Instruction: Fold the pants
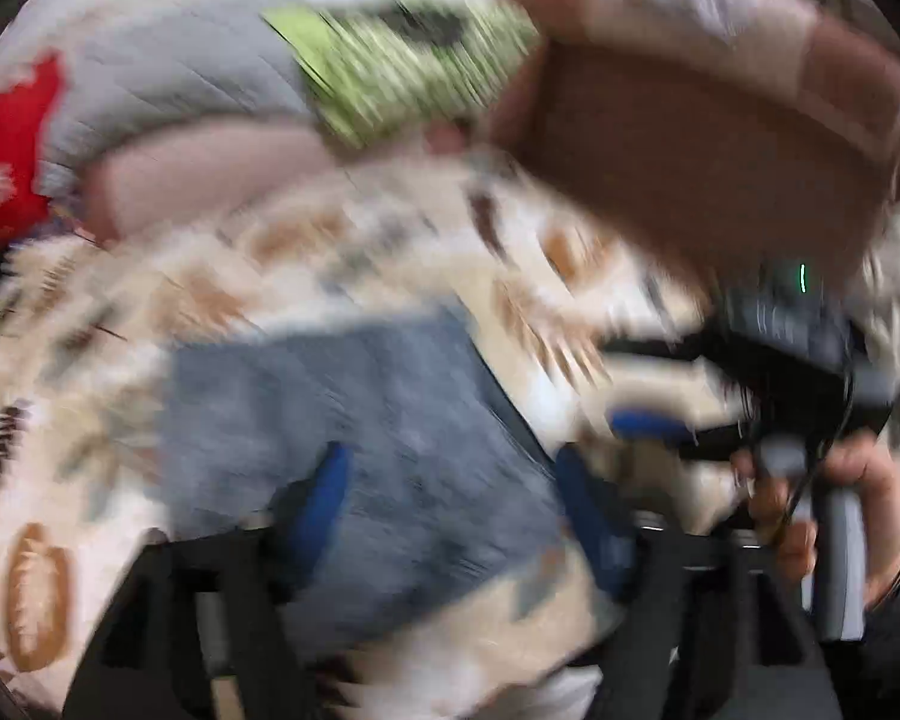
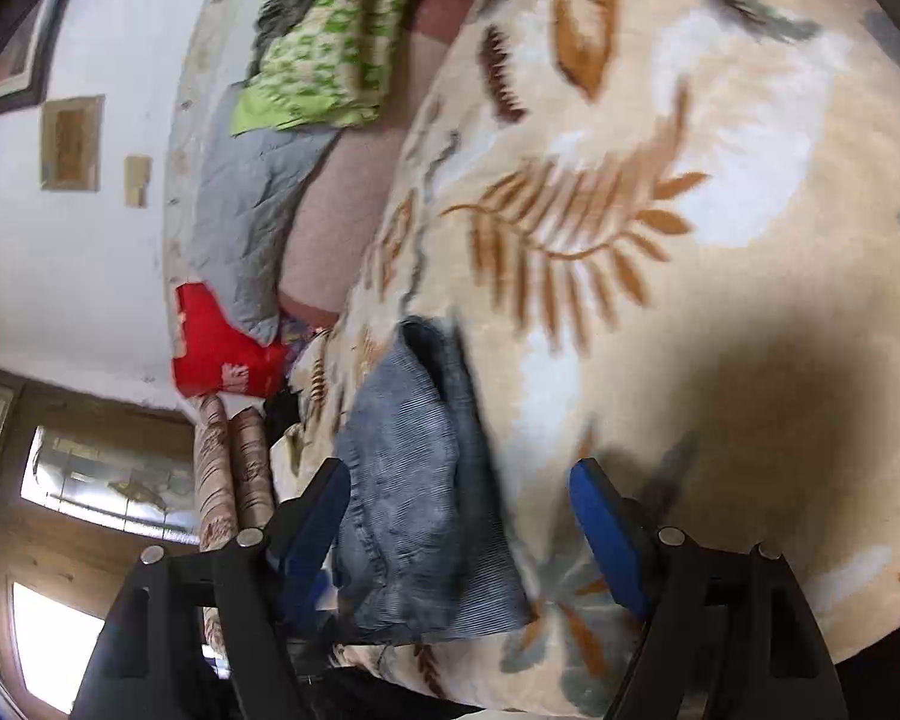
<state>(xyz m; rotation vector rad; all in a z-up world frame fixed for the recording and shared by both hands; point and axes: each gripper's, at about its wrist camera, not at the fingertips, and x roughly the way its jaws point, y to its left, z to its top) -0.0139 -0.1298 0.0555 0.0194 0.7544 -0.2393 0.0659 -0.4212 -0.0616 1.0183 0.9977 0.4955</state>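
Note:
The pants (image 1: 360, 444) are grey-blue denim, folded into a compact bundle on a cream blanket with a leaf print (image 1: 120, 330). The left wrist view is heavily blurred. My left gripper (image 1: 456, 504) is open, its blue pads on either side of the bundle's near end. The right gripper (image 1: 648, 420) shows at the right of that view, held in a hand. In the right wrist view the pants (image 2: 414, 492) lie between the wide-open fingers of my right gripper (image 2: 462, 516), on the blanket (image 2: 660, 210).
A green patterned cushion (image 2: 324, 54), a grey quilt (image 2: 246, 210) and a red item (image 2: 216, 342) lie at the far side of the bed. A brown headboard (image 1: 690, 150) stands behind. A white wall (image 2: 60, 270) and rolled fabric (image 2: 234, 468) are at the left.

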